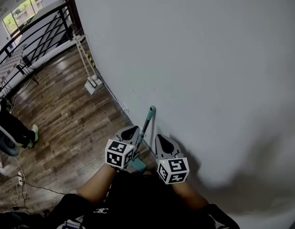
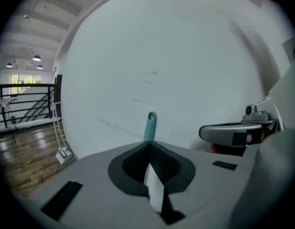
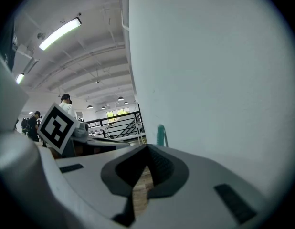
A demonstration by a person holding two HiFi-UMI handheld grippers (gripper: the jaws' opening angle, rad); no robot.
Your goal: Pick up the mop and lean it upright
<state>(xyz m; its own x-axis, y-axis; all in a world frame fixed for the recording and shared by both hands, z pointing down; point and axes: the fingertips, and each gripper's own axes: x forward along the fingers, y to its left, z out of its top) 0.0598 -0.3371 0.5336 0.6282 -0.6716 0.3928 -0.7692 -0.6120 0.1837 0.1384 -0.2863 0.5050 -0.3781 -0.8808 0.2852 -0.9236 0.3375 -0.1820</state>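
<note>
The mop (image 1: 151,112) stood almost upright, and its teal grip seemed to rest against the white wall (image 1: 209,56). Its head was low on the wooden floor (image 1: 66,123), near the person's body. The left gripper (image 1: 132,130) was just beside the shaft, on its left, and its jaws were together. In the left gripper view a pale strip showed in the gap under them, but I could not tell if this was the shaft. The right gripper (image 1: 162,140) was on the right of the shaft, near the wall, also with jaws together and nothing between them.

I judged the leaning to be nearly finished, so the danger was in leaving. Both grippers were very near the shaft, and a small touch during the pull back could push it sideways. The wall was smooth and the floor looked smooth too, so the foot could slide out and the mop could fall.
</note>
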